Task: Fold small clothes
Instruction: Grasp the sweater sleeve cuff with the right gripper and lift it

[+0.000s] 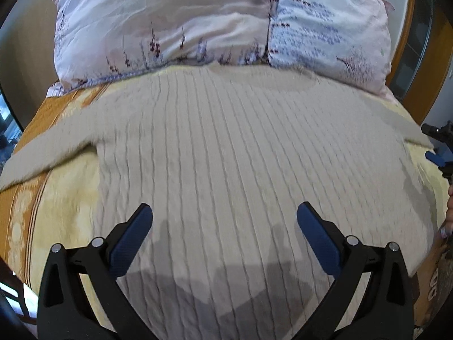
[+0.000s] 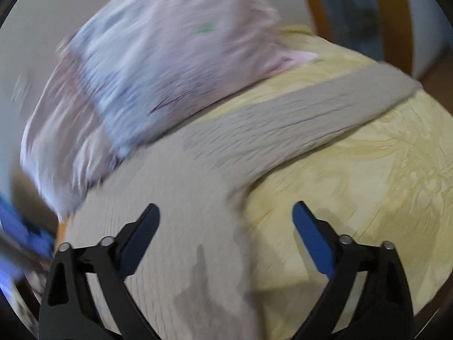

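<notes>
A beige ribbed knit sweater (image 1: 226, 147) lies flat on a bed, sleeves spread to both sides. My left gripper (image 1: 225, 221) is open and empty, hovering over the sweater's lower body. In the right wrist view the sweater (image 2: 175, 198) shows blurred, with its right sleeve (image 2: 297, 121) stretched out over the yellow bedspread. My right gripper (image 2: 226, 218) is open and empty above the sweater's right side edge, one finger over knit, the other over bedspread. The right gripper also shows at the right edge of the left wrist view (image 1: 438, 147).
A pale floral pillow (image 1: 220, 25) lies at the head of the bed, touching the sweater's collar; it also shows in the right wrist view (image 2: 158, 79). The yellow and orange bedspread (image 1: 56, 204) surrounds the sweater. A wooden frame (image 1: 407, 56) stands at the right.
</notes>
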The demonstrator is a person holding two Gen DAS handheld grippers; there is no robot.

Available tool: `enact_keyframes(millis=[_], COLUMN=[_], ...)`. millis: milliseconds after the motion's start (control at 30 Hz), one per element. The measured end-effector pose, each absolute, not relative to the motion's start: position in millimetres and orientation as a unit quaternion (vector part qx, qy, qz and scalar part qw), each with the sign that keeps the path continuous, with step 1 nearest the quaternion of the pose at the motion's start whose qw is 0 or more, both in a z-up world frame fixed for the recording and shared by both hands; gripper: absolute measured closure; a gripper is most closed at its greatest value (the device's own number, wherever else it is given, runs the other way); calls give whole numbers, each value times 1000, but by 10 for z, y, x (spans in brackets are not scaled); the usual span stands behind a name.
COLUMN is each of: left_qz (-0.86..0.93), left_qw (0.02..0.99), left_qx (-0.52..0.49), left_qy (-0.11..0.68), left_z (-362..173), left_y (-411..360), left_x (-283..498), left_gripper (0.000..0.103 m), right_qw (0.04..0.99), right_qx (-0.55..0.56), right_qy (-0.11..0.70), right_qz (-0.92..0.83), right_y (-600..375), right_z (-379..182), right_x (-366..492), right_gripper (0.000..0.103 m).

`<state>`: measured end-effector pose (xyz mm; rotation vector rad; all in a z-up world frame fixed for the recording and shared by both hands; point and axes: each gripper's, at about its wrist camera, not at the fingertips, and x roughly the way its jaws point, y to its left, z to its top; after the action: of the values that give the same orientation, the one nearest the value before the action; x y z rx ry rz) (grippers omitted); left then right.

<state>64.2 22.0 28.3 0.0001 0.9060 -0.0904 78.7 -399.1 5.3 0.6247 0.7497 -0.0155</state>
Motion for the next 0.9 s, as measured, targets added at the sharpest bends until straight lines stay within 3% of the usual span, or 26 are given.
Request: enact_keyframes(millis=[333,467,667,833,900], left_qz=[-75,-77,-81,-89,-97], left_qw=[909,908,905,901,900], left_qx=[-42,-38,-27,-41,-55], left_qy=[408,411,416,423,422], left_z=[473,482,477,463,459], left_y=[362,342,309,343,371], left_x=[963,1033,1122,1227,1275], left_gripper=[2,2,2,2,2], right_qw=[809,808,800,795,799], right_qx=[456,462,486,496,491], right_qy=[369,361,328,304,299], right_qz=[-48,-59,-130,-171,-177], right_y=[-4737,-4828,-5230,-5510,-5569], right_z=[-288,-288,-388,-419,-410], right_x=[1131,1201,1199,1104,1085], right_gripper=[33,41,70,70,80])
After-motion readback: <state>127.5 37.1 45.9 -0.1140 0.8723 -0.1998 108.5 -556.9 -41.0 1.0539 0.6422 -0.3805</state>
